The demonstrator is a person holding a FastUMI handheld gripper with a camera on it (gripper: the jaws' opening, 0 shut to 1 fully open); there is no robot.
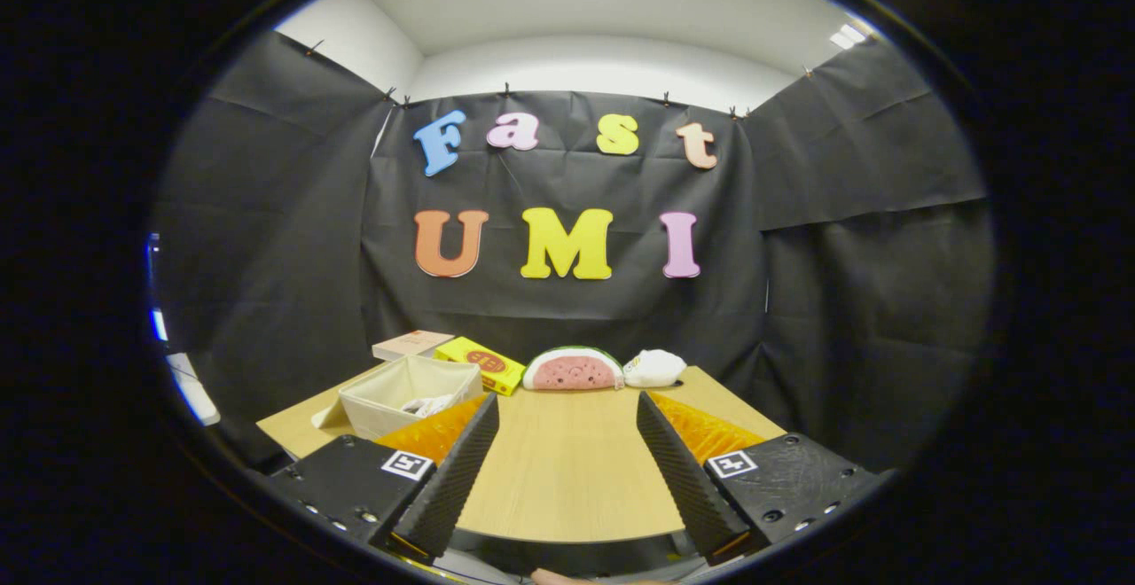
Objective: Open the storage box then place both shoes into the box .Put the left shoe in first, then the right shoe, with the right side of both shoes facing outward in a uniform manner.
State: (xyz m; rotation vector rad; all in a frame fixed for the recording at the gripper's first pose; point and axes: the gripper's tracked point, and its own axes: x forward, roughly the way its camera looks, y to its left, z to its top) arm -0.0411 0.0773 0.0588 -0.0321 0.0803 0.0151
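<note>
- Gripper (567,452) released — its 2 fingers spread wide over bare tabletop (567,479), nothing between them.
- Beige storage box (410,394) beyond the left finger, lid off, something white inside.
- Farther back — yellow box (481,363), watermelon-slice plush (573,369), white plush (654,369).

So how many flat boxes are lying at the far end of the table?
2. A yellow box lies behind the open storage box, and a pale pinkish box sits just behind that. Others may be hidden. The tool is open over bare table.

The gripper (567,461) hangs wide apart over bare table (567,479); storage box (403,390) beyond its left finger.
</note>
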